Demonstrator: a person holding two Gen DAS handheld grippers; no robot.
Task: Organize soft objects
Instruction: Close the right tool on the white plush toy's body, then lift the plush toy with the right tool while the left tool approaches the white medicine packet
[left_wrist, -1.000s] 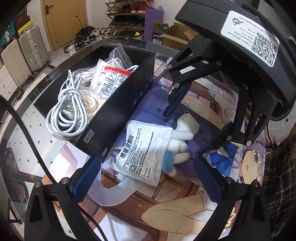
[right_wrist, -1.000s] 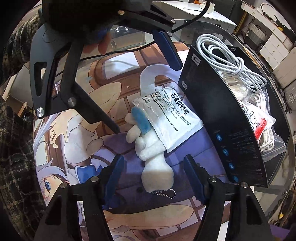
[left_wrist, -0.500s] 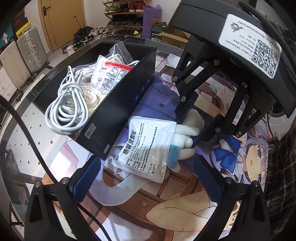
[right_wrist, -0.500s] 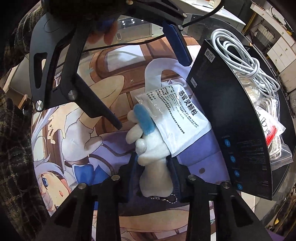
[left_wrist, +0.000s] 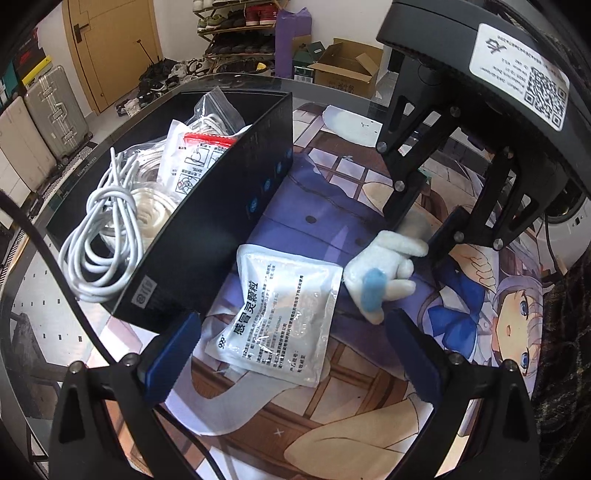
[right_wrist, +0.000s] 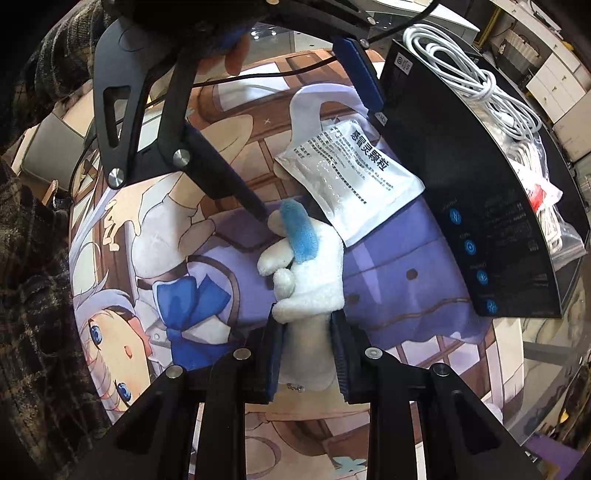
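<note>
A small white plush toy (right_wrist: 310, 273) with a blue patch is clamped in my right gripper (right_wrist: 306, 354), lifted slightly off the mat; it also shows in the left wrist view (left_wrist: 380, 273). A white medicine sachet (left_wrist: 284, 314) with black print lies on the mat beside the toy and also shows in the right wrist view (right_wrist: 351, 173). My left gripper (left_wrist: 295, 354) is open, its fingers either side of the sachet, empty. A black box (left_wrist: 221, 206) holds white cables (left_wrist: 107, 229) and plastic bags.
An anime-print mat (left_wrist: 332, 406) covers the glass table (left_wrist: 37, 280). The black box (right_wrist: 480, 206) stands close beside the sachet. Suitcases, a door, shoe racks and a cardboard box stand beyond the table. The person's plaid sleeve (right_wrist: 33, 295) is at the left.
My right gripper closed on the plush toy and pulled it out from under the sachet's edge, lifting it a little. The left gripper stayed open over the sachet.
</note>
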